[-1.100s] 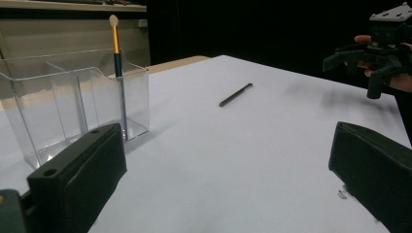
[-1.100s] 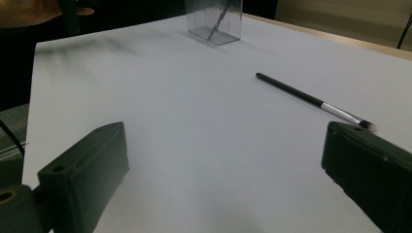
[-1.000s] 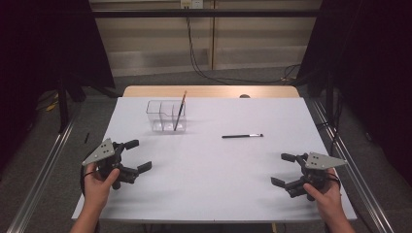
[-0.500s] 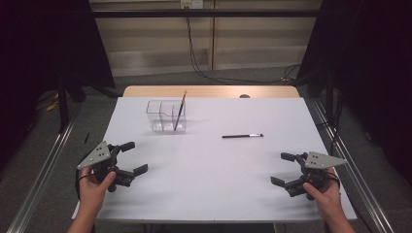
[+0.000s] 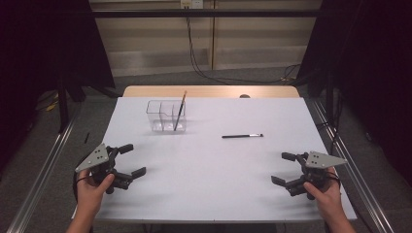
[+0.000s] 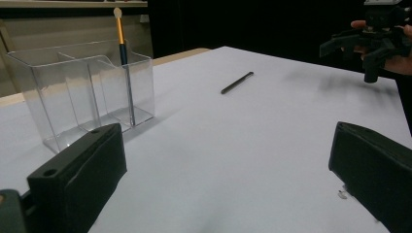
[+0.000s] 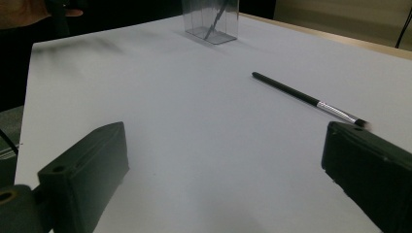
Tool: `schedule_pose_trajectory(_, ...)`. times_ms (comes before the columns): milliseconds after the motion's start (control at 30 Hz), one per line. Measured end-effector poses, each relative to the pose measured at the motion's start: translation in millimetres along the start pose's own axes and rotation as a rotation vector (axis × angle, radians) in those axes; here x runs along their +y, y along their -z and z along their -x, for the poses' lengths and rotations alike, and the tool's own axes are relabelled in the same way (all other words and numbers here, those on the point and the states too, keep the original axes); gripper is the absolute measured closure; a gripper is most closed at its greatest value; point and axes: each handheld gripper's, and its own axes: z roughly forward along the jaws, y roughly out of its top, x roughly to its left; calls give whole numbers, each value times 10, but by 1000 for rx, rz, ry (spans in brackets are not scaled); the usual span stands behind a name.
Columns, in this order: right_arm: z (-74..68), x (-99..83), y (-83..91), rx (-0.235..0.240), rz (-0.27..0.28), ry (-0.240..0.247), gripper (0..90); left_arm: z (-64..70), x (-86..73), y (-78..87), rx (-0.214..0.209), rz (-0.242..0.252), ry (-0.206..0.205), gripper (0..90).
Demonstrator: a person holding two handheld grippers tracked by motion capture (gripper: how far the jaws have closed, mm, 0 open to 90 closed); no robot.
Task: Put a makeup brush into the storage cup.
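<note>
Centre-right of frame, on the table (image 5: 204,184): black brush (image 5: 242,136), flat, loose. Upper left: clear holder (image 5: 165,116) with one brush upright. Left hand-held gripper (image 5: 128,160) and right hand-held gripper (image 5: 285,168): jaws wide, empty. Risk: thin handle may roll from a flat pinch.
</note>
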Motion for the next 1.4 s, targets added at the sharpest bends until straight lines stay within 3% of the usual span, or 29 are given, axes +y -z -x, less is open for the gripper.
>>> schedule_pose_trajectory(1400, 63, 33, -11, -35, 7, -12, 24, 13, -92, 41, 3, 12, 17, 0)
